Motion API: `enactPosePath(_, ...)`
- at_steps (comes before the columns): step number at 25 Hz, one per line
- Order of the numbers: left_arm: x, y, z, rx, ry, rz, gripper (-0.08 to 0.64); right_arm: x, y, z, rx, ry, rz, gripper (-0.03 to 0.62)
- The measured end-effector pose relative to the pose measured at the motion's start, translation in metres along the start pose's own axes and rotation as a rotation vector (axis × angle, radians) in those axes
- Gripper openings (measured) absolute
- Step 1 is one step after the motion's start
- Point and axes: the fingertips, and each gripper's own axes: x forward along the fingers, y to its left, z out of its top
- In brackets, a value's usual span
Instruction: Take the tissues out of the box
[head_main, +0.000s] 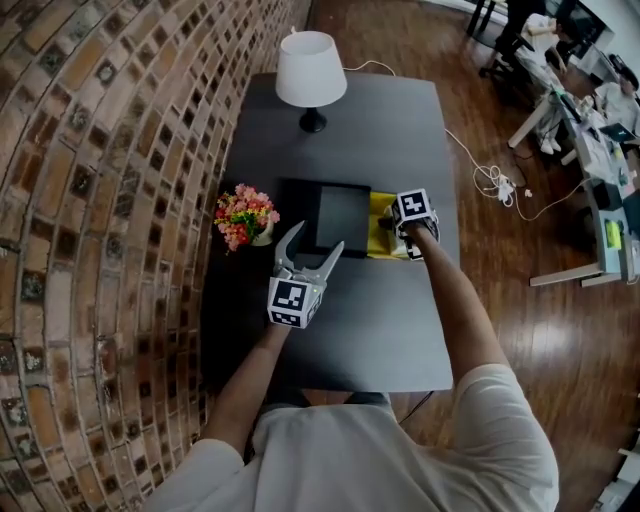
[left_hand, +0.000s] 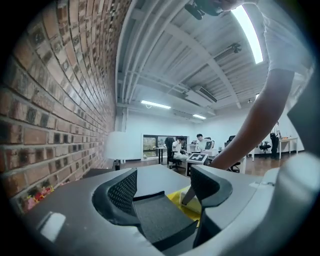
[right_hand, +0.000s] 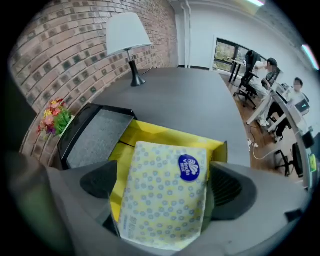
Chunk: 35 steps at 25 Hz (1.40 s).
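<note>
A tissue pack (right_hand: 165, 190), pale yellow with blue dots and a blue round label, lies tilted over the open yellow box (right_hand: 150, 132). My right gripper (right_hand: 162, 192) has a jaw on each long side of the pack, and the pads look pressed against it. In the head view the right gripper (head_main: 408, 228) sits over the yellow box (head_main: 380, 235) on the dark table (head_main: 380, 330). My left gripper (head_main: 318, 240) hovers open and empty, just left of the box. From the left gripper view its jaws (left_hand: 165, 182) stand apart, with the box's yellow edge (left_hand: 182, 202) beyond them.
A black flat tray (head_main: 335, 215) lies against the box's left side. A small pot of flowers (head_main: 245, 215) stands near the brick wall (head_main: 110, 200). A white lamp (head_main: 311, 70) is at the table's far end. Desks and seated people fill the room at right.
</note>
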Motion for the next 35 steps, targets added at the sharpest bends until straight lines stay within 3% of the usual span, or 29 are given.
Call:
enactPosePath(4, -0.005, 0.005, 0.000, -0.006, -0.013, 0.033, 0.333, 0.010, -0.002, -0.012, 0.001, 0.006, -0.050, 0.568)
enactPosePath(7, -0.010, 0.008, 0.000, -0.005, -0.019, 0.056, 0.334, 0.010, -0.005, -0.012, -0.020, -0.018, -0.102, 0.503)
enactPosePath(13, -0.029, 0.022, 0.004, 0.023, -0.057, 0.151, 0.334, 0.009, -0.005, -0.010, -0.002, -0.039, -0.089, 0.452)
enactPosePath(22, -0.050, 0.017, -0.008, 0.027, -0.004, 0.092, 0.357, -0.019, 0.003, -0.009, -0.045, -0.190, -0.015, 0.442)
enactPosePath(26, -0.059, 0.013, -0.005, 0.029, -0.008, 0.087, 0.357, -0.050, 0.008, 0.006, -0.030, -0.325, 0.022, 0.442)
enactPosePath(32, -0.071, 0.004, -0.003, 0.039, 0.006, 0.054, 0.357, -0.121, 0.034, 0.025, -0.152, -0.584, 0.078, 0.442)
enactPosePath(35, -0.078, 0.001, 0.002, 0.052, 0.008, 0.040, 0.357, -0.160, 0.047, 0.025, -0.169, -0.707, 0.125, 0.442)
